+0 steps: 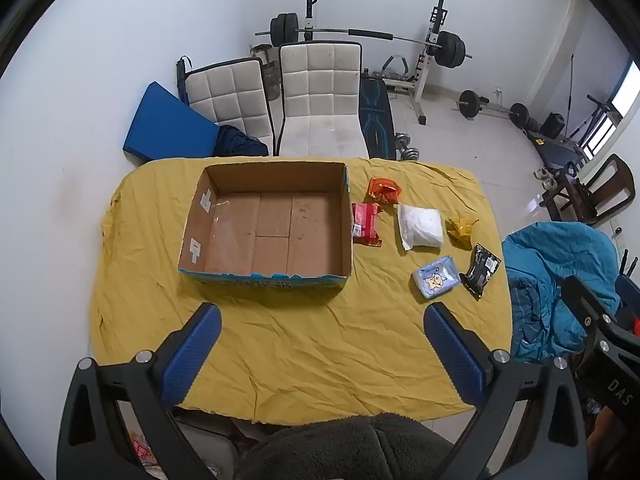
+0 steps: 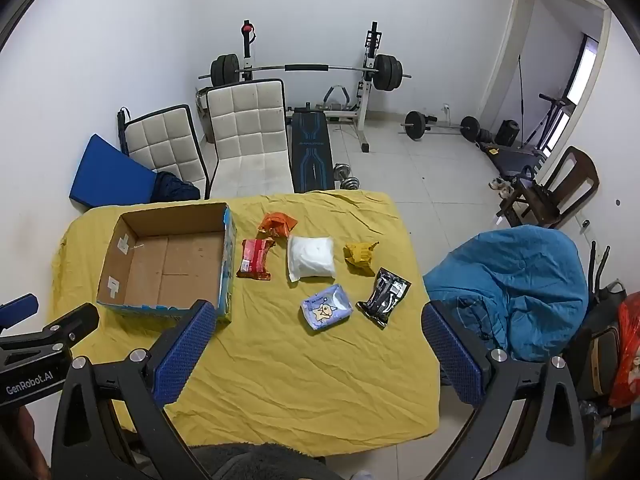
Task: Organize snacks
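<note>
Both the left gripper [image 1: 322, 336] and right gripper [image 2: 318, 334] hover with jaws released, empty. Six snacks lie at three o'clock of the empty box [image 2: 132, 276] on the table [image 2: 288, 380]. The crinkly black packet [image 2: 384, 296] could slip from a shallow pinch.

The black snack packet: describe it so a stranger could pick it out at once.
Start at the open cardboard box on the yellow tablecloth; six packets lie to its right. The black snack packet lies on the cloth at the outer right edge of that group, beside the pale blue packet. It is the only black one, with white markings.
</note>
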